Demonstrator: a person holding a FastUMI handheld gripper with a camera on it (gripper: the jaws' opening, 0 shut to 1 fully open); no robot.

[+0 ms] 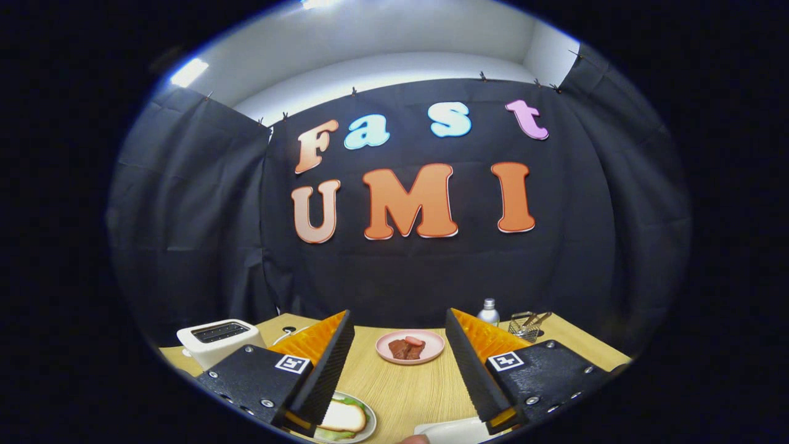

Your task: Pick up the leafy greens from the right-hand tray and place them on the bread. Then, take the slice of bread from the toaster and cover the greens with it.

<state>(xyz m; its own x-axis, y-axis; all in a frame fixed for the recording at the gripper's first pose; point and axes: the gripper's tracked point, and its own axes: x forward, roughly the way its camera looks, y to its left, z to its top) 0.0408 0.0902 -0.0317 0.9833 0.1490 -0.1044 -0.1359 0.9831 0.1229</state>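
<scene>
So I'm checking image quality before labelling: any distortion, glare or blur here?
Gripper view: strong fisheye bending, table edge curves; a ceiling light glares; gripper open, its fingers sharp; pink plate beyond them readable; plate with bread near the fingers slightly soft.

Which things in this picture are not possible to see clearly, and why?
- Plate with bread and greens: partly hidden behind one finger of the open, empty gripper.
- Toaster slots: too dark to tell whether bread is inside.
- Wire basket: contents too small.
- White tray: cut off by the edge.
</scene>
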